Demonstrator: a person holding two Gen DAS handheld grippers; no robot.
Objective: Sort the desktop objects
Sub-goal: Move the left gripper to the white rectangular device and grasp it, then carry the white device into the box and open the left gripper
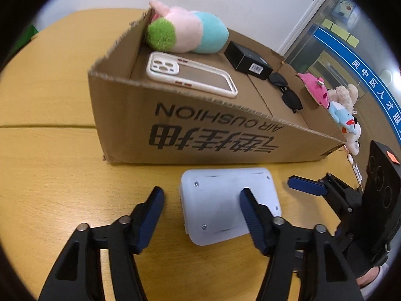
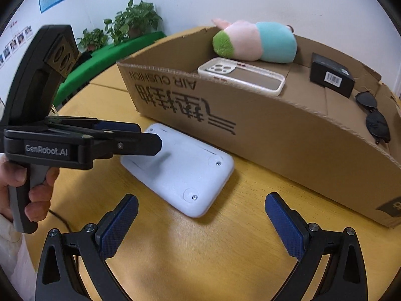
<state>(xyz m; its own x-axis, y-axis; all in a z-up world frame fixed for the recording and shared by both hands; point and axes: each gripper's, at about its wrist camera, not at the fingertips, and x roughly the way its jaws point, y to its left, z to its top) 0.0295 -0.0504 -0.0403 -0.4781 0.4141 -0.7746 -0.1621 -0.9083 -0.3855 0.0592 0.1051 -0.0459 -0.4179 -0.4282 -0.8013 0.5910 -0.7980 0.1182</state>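
A white flat plastic device (image 1: 225, 198) lies bottom-up on the wooden table, in front of a low cardboard box (image 1: 200, 130). My left gripper (image 1: 203, 200) is open, its right finger over the device, its left finger beside it. In the right wrist view the device (image 2: 185, 173) lies ahead of my right gripper (image 2: 200, 213), which is open and empty. The left gripper (image 2: 140, 135) reaches over the device's far end there. The box (image 2: 275, 130) holds a plush toy (image 1: 185, 32), a phone case (image 1: 190, 77), a black carton (image 1: 248, 61) and sunglasses (image 1: 287, 91).
Several small plush toys (image 1: 335, 105) lie at the box's right end. The right gripper (image 1: 308, 188) shows at the right of the left wrist view. Potted plants (image 2: 125, 25) and a green surface (image 2: 107, 57) stand behind the table. A glass door (image 1: 351, 37) is at the back right.
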